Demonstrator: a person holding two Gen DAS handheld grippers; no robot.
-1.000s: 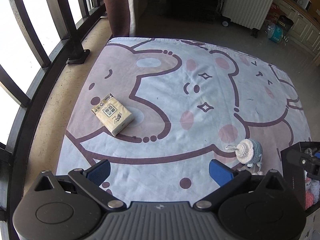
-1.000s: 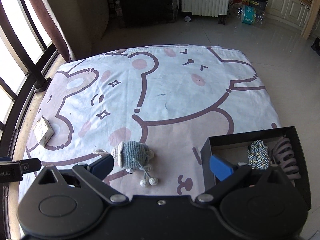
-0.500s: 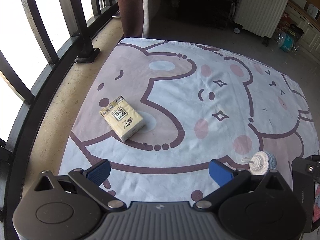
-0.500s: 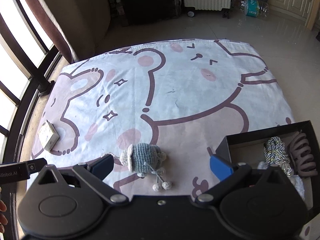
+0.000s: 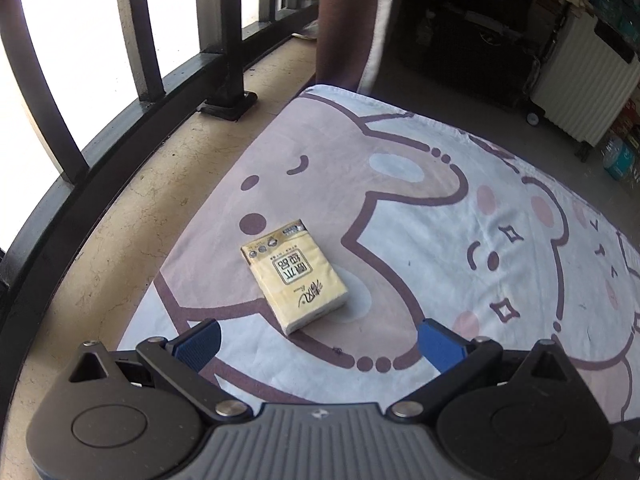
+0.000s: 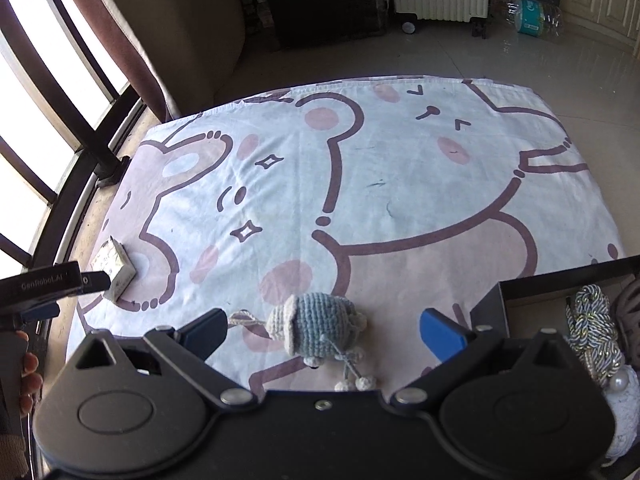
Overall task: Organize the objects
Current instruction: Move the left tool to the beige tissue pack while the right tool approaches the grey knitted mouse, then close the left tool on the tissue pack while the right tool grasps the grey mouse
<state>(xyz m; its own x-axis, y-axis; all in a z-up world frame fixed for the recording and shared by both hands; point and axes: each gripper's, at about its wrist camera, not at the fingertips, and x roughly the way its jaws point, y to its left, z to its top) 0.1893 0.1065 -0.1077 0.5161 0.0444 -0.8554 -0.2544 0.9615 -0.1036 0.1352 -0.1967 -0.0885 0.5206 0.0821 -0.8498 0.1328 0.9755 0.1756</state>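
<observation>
The cartoon blanket (image 5: pixel 500 208) carries two loose things. The tissue pack (image 5: pixel 294 280) lies just ahead of the left gripper (image 5: pixel 318 338), between its wide-open, empty jaws, long axis slanted. The right gripper (image 6: pixel 324 328), equally open and empty, frames the crocheted toy (image 6: pixel 316 328).

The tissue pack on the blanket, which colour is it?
The tissue pack is pale yellow with dark printed characters; the left wrist view shows it best.

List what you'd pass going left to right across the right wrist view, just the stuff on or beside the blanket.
left gripper → tissue pack → crocheted toy → black box → rope knot
</observation>
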